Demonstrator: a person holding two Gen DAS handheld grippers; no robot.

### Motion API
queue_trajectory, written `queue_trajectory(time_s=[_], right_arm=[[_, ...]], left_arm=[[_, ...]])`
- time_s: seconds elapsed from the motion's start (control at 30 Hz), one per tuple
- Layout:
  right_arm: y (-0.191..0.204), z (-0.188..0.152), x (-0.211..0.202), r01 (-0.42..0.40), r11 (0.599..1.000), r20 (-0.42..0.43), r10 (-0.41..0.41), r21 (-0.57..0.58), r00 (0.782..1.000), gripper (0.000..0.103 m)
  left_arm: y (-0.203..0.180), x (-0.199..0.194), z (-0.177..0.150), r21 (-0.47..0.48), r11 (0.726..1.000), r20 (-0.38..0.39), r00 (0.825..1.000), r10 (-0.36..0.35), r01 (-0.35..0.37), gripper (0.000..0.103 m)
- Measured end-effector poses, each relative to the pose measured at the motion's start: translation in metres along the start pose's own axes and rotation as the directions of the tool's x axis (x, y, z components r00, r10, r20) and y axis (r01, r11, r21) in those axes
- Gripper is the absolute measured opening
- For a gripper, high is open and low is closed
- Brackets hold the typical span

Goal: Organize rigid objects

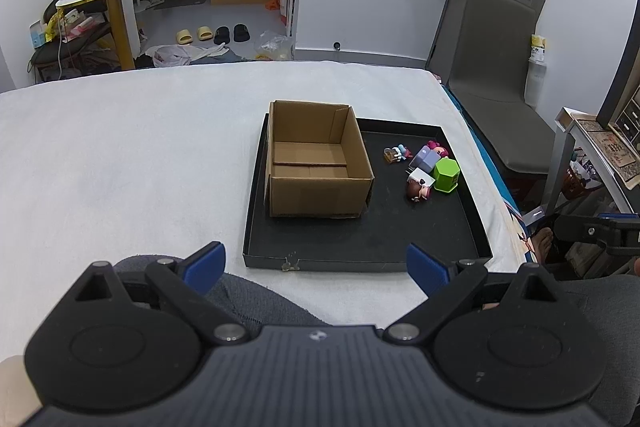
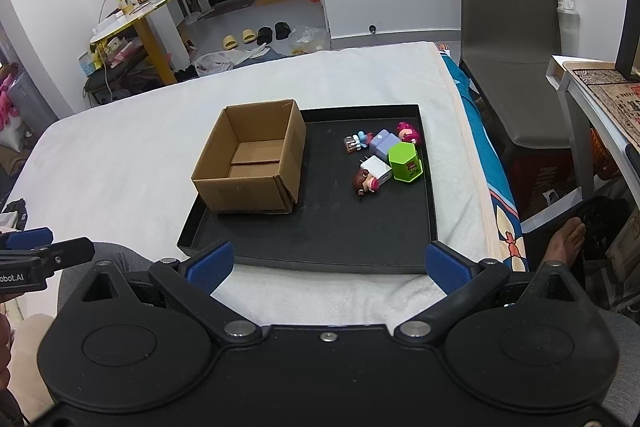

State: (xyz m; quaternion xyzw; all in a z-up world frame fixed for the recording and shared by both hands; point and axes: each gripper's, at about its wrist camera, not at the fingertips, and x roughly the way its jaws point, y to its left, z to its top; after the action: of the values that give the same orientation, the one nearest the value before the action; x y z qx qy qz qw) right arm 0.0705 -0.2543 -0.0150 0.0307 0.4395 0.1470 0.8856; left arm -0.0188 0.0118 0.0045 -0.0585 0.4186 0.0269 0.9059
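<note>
Both sets of fingers spread wide and empty, held back from the tray; nothing yet sorted.

The left gripper (image 1: 316,267) and right gripper (image 2: 330,265) are held over the bed (image 1: 120,155), short of the black tray (image 2: 312,247). The cardboard box (image 2: 250,163) stands empty on the tray's left. Clustered at the right: a green hexagonal container (image 2: 405,161), a white block (image 2: 378,169), a lilac block (image 2: 384,143), and small figurines (image 2: 366,183). All are judged light, stiff, smooth plastic, best pinched across flat sides. The green label is possibly printed but unreadable; "obot.AI" is read on the left gripper.
</note>
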Motion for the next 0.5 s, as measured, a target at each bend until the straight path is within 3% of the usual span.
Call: queue_trajectory(time_s=[0.5], right_arm=[[-0.0010, 0.0006, 0.0037, 0.000, 1.000, -0.002, 0.000, 0.009, 1.000, 0.103]], left_arm=[[0.0025, 0.0046, 0.0018, -0.004, 1.000, -0.012, 1.000, -0.002, 0.002, 0.096]])
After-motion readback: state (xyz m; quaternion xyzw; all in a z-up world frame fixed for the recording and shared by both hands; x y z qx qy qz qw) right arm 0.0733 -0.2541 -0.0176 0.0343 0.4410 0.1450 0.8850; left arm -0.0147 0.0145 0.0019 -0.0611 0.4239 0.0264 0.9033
